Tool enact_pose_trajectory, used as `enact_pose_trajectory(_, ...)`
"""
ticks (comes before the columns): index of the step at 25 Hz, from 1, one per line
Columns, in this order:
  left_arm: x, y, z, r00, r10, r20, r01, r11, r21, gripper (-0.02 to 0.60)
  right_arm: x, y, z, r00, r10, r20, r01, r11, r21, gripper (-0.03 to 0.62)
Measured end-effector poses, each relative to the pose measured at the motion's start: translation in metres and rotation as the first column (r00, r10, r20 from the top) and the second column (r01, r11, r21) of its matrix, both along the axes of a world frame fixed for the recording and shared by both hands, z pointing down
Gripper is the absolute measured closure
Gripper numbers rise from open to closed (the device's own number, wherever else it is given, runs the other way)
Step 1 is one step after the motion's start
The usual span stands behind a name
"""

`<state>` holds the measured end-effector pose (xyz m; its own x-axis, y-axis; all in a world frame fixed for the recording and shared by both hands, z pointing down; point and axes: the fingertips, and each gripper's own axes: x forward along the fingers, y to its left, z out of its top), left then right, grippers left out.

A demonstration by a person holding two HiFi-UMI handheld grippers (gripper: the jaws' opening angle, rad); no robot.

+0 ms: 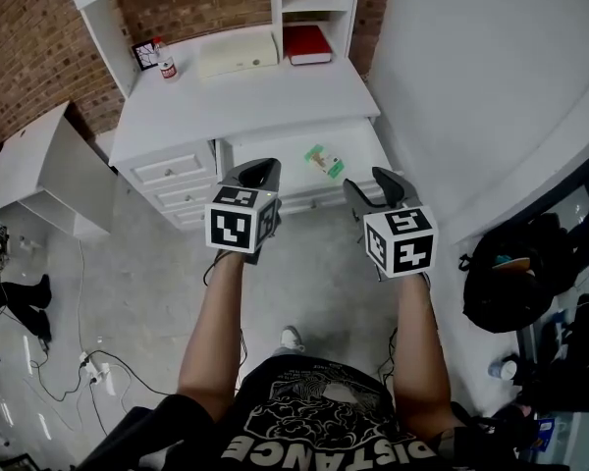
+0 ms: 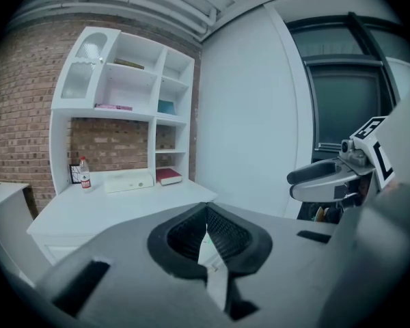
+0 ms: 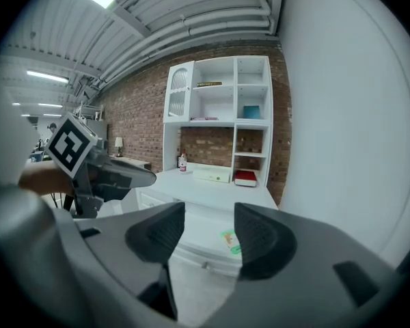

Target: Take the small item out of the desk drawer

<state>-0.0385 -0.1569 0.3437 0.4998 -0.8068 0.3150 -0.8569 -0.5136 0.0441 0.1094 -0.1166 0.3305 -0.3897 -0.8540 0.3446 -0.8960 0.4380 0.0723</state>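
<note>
The left tongs (image 1: 259, 172) (image 2: 206, 212) are pressed together with nothing between them. They hang just in front of the drawer's (image 1: 275, 157) left end. The right tongs (image 1: 371, 186) (image 3: 208, 232) are spread and empty, held in front of the drawer's right end and clear of it.

The drawer stands pulled out from under the counter (image 1: 245, 101). In it lies the small item (image 1: 325, 161) (image 3: 230, 241), a green-and-white packet, flat on the drawer floor, right of the middle and askew. It lies beyond the right tongs and touches neither pair. Nothing else shows in the drawer. Left of it, a stack of smaller drawers (image 1: 177, 184) is closed.

Behind the drawer, at the back of the counter, stand a small bottle (image 1: 167, 68), a cream box (image 1: 238, 54) and a red book (image 1: 306, 43), from left to right.

Both bare forearms, the left forearm (image 1: 216, 332) and the right forearm (image 1: 417, 341), reach forward side by side toward the drawer, each pair of tongs' marker cube facing up.
</note>
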Motion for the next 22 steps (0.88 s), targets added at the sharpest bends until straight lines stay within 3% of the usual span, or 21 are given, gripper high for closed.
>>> enact_pose_trajectory(22,-0.042,-0.053,0.016,1.0,0.021,-0.022,-0.021,0.999,-0.029,0.572,-0.045,-0.055,0.017,1.0,0.01,-0.016,-0.011,0.999,-0.046,0.257)
